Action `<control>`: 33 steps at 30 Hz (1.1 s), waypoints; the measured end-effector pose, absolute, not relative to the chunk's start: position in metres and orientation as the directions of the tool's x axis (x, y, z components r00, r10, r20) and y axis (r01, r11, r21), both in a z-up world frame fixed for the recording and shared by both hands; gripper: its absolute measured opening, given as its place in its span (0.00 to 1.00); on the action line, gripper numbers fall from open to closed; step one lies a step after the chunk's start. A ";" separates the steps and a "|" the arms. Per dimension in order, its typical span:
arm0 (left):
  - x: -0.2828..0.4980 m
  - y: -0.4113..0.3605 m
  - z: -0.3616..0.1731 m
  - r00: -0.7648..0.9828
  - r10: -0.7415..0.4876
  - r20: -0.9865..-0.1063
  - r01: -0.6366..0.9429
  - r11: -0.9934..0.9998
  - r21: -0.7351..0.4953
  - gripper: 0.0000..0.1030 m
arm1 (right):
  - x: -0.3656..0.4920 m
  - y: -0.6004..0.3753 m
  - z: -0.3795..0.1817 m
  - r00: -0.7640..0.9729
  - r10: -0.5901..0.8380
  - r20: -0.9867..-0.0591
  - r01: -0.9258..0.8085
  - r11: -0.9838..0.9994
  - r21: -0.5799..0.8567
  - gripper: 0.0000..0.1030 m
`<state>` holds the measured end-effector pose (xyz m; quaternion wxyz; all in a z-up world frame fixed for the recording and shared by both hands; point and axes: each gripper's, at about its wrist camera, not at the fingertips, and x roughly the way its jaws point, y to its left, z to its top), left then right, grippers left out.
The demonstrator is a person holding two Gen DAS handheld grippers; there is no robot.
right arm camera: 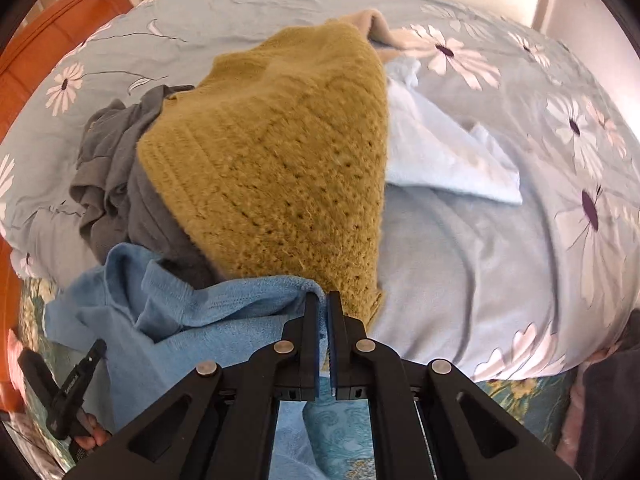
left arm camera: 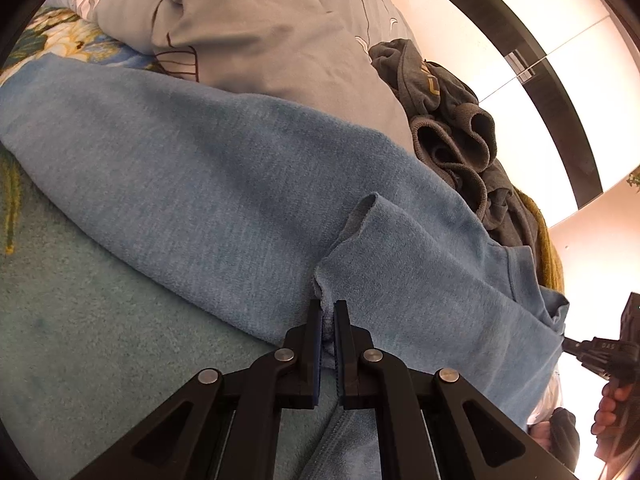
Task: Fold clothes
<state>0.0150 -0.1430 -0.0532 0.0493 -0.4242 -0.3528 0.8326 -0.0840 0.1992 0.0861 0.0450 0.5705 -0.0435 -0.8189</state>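
Clamping of blue sweater [left arm camera: 224, 184] fabric by left gripper [left arm camera: 328, 312] and right gripper [right arm camera: 323, 304] is noted; mustard knit [right arm camera: 280, 152] at 12 o'clock risks being snagged and dragged.

Floral grey duvet [right arm camera: 500, 216] beside an orange headboard [right arm camera: 52, 44].

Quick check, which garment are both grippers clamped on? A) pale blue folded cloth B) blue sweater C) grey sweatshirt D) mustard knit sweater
B: the left gripper and the right gripper each pinch an edge of the blue sweater; the mustard knit sweater lies loose behind it.
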 end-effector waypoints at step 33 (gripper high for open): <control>0.040 -0.361 -0.034 -0.642 -0.014 -0.767 0.670 -0.496 -0.552 0.53 | 0.016 0.160 0.107 -0.327 -0.191 -0.925 0.163 -0.976 0.144 0.39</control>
